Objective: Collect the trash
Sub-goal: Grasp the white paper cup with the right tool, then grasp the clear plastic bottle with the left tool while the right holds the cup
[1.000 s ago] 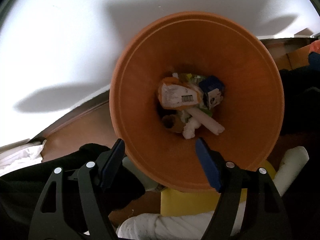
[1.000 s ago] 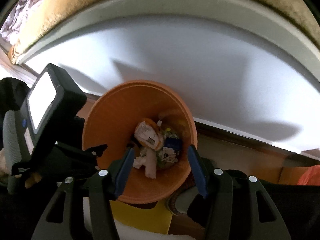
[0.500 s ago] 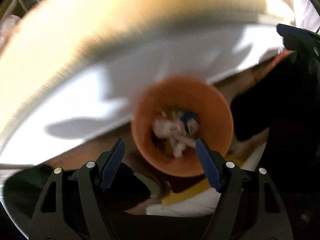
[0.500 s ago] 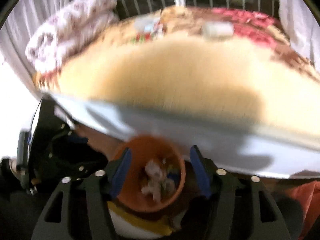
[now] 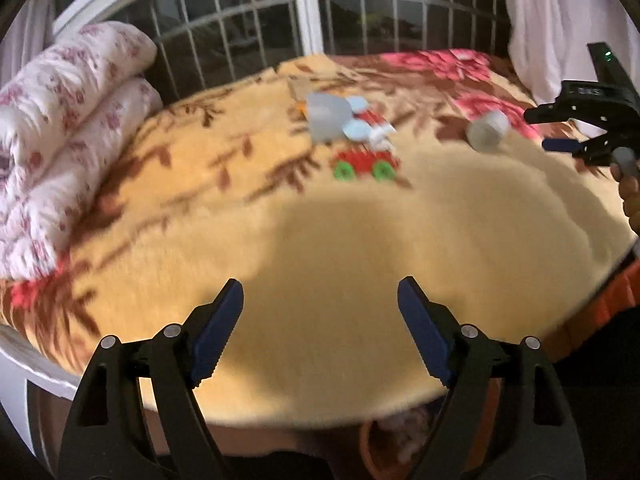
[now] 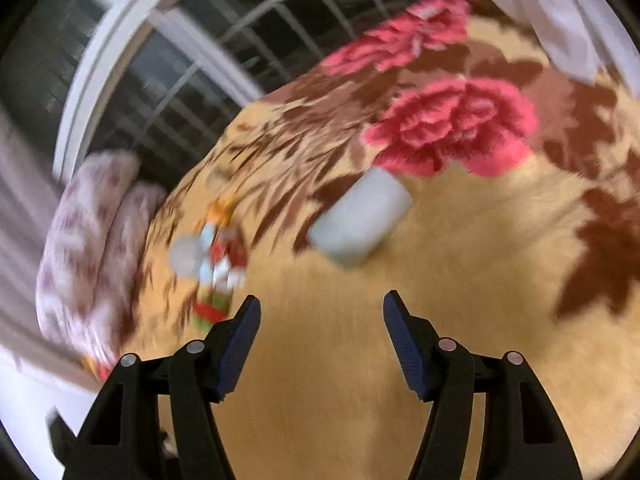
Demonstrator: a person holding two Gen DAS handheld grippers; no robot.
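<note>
While both grippers hang over the flowery blanket (image 5: 360, 240), the left gripper (image 5: 320, 312) is opening with nothing between its jaws. The right gripper (image 6: 320, 328) is apart and empty too. A pale cup (image 6: 360, 220) lies on the blanket beside the pink flower, with a wrapper pile (image 5: 352, 136) further off.

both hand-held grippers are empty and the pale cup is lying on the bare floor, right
Not quite. The pale cup lies on the floral blanket covering the bed, as the right wrist view shows. Both the left hand-held gripper and right hand-held gripper are empty.
</note>
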